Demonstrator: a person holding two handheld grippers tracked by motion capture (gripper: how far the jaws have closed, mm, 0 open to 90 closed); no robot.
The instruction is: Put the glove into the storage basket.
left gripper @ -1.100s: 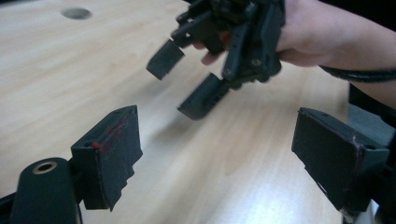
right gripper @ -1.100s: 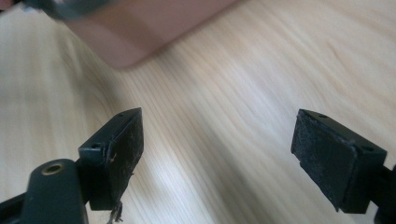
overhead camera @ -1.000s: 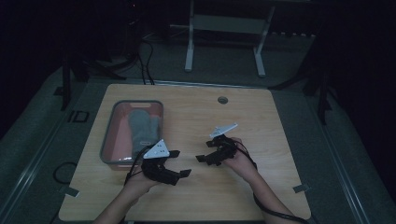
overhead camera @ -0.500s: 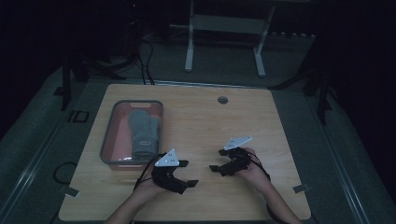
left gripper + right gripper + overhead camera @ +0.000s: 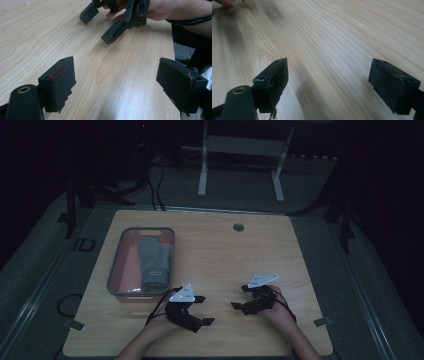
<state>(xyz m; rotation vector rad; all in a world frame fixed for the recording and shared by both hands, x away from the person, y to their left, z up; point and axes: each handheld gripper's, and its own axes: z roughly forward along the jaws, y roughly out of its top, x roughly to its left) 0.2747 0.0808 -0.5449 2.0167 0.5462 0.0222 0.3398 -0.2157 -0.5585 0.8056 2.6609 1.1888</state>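
Observation:
A grey mitten (image 5: 154, 261) lies flat in a shallow grey tray with a reddish floor (image 5: 118, 270) on the left of the wooden table (image 5: 220, 250). My left gripper (image 5: 204, 310) is held low near the table's front edge, just right of the tray's near corner, open with nothing between its jaws (image 5: 120, 80). My right gripper (image 5: 239, 297) sits a short way to its right, also open and empty (image 5: 328, 80). The two grippers point toward each other. In the left gripper view the right gripper (image 5: 110, 23) and the hand holding it lie ahead over bare wood.
A small round grommet hole (image 5: 238, 227) is set in the far middle of the tabletop. Behind the table stands a white metal frame (image 5: 240, 165) on the dark floor, with cables (image 5: 150, 180) at the back left. Bare wood lies between the tray and the grippers.
Both grippers have drawn back toward the table's front edge and shifted a little to the right. Both stayed open and empty. The mitten and tray have not moved.

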